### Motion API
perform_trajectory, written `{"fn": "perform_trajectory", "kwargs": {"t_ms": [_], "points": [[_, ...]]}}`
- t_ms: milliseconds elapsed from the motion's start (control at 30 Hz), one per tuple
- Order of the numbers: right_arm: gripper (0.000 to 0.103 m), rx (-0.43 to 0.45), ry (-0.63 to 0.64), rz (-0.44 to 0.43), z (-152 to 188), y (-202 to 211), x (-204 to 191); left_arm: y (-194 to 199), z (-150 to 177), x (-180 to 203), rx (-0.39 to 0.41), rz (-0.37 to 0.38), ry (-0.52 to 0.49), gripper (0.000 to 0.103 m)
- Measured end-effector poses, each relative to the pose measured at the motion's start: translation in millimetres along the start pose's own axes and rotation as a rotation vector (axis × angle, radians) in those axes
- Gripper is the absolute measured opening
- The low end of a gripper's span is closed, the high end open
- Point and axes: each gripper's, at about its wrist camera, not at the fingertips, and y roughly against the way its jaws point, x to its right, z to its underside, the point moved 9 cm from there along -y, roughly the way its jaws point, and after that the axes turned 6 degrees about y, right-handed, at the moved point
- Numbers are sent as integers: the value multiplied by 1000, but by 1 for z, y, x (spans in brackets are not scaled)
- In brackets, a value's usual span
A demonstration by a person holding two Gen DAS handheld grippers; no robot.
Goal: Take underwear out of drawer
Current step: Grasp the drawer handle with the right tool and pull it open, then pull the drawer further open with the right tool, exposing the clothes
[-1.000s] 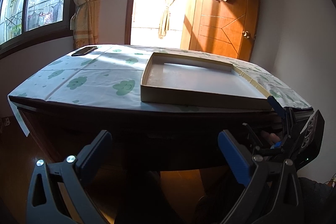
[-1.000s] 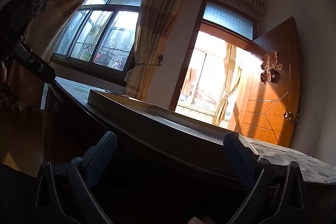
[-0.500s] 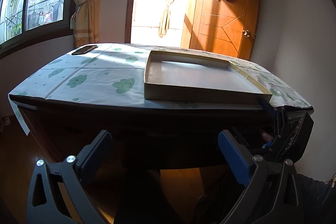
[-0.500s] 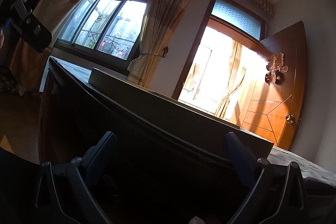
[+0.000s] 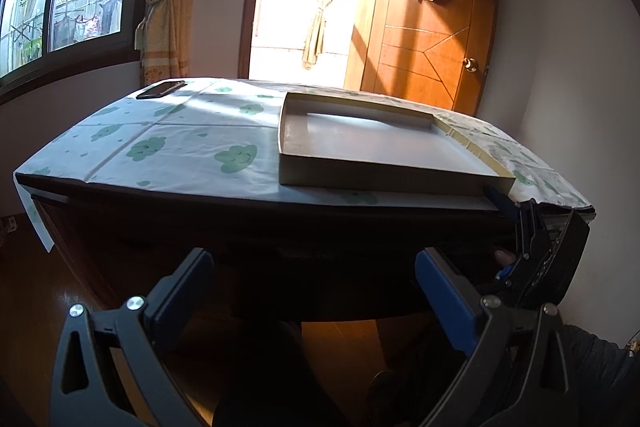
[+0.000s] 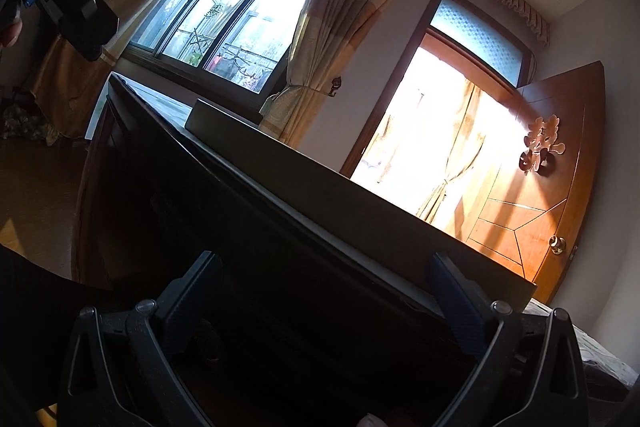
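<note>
My left gripper (image 5: 312, 271) is open and empty, held back from the dark wooden table front (image 5: 280, 259), where the drawer face lies in deep shadow. My right gripper (image 6: 324, 281) is open and empty, close against the dark table front (image 6: 260, 267) below the tabletop edge; it also shows in the left wrist view (image 5: 536, 247) at the table's right front corner. No underwear is visible. Whether the drawer is open or shut cannot be told in the shadow.
A shallow cardboard box lid (image 5: 380, 147) lies on the green-patterned tablecloth (image 5: 180, 147). A black phone (image 5: 160, 89) lies at the far left corner. A wooden door (image 5: 436, 15) stands open behind, windows (image 5: 60, 7) at left.
My right gripper has dropped lower and tilted, closer under the table edge at the right corner. My left gripper has barely moved.
</note>
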Motion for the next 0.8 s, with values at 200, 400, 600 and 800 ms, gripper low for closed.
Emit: {"fn": "perform_trajectory", "kwargs": {"t_ms": [200, 400, 600, 800], "points": [[103, -4, -25, 6, -2, 6, 5, 2, -1, 2, 7, 3, -8, 103], [103, -3, -31, -1, -4, 15, 1, 2, -1, 1, 4, 2, -7, 103], [103, -21, -41, -5, -5, 19, 3, 3, 0, 0, 3, 4, -2, 103], [103, -44, -36, 5, -3, 22, 2, 4, -1, -3, 8, 6, 5, 103]]}}
